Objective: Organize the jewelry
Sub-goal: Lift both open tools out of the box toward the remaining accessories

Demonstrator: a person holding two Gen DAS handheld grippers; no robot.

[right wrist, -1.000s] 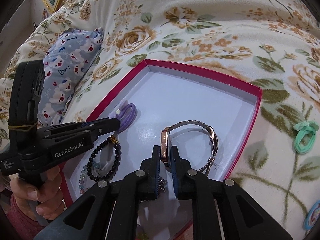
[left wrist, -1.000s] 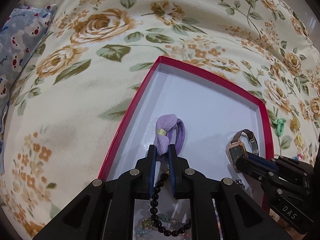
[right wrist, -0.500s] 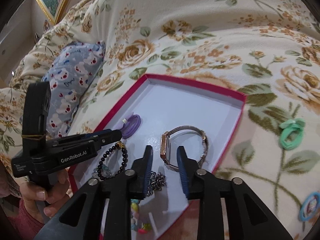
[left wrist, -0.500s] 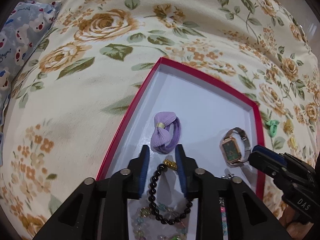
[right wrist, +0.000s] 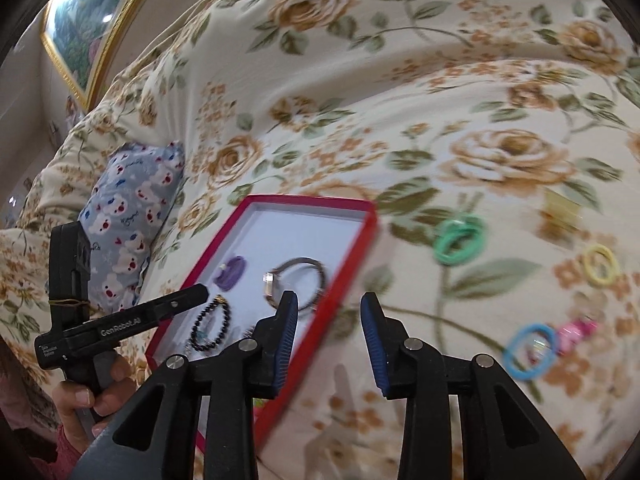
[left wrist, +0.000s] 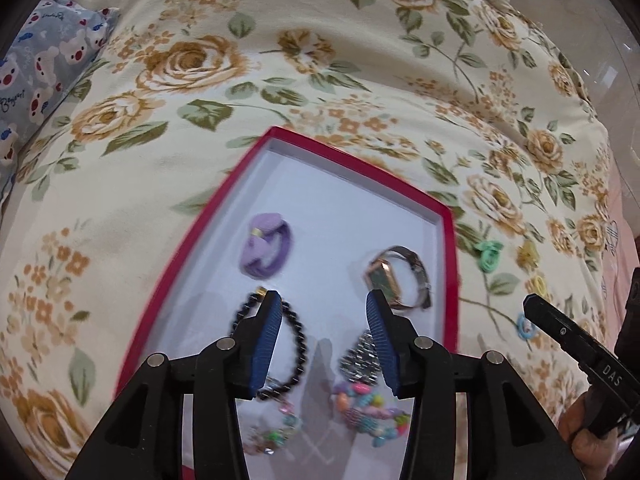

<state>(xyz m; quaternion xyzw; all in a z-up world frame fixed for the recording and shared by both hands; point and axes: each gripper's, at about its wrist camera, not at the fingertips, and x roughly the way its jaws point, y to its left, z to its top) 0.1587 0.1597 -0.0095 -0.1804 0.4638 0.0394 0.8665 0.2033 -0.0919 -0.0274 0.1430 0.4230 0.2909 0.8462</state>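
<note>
A red-rimmed box (left wrist: 352, 164) with a white floor lies on the floral bedspread. In it are a purple bow hair tie (left wrist: 265, 246), a rose-gold watch (left wrist: 394, 278), a black bead bracelet (left wrist: 292, 340), a silver chain (left wrist: 360, 356) and colourful bead bracelets (left wrist: 368, 404). My left gripper (left wrist: 322, 306) is open and empty above the box's near half. My right gripper (right wrist: 329, 307) is open and empty over the box's right rim (right wrist: 340, 280). The watch (right wrist: 296, 284) and the purple tie (right wrist: 231, 273) also show in the right wrist view.
Loose hair ties lie on the bedspread right of the box: green (right wrist: 460, 240), yellow (right wrist: 600, 265) and blue (right wrist: 530, 351), with a pink piece (right wrist: 578, 330). A blue bear-print pillow (right wrist: 128, 216) is at the left. A framed picture (right wrist: 92, 16) hangs behind.
Both grippers have opened, letting go of the purple hair tie and the watch, which now lie in the box. Both have drawn back; the right one has swung right toward the loose hair ties.
</note>
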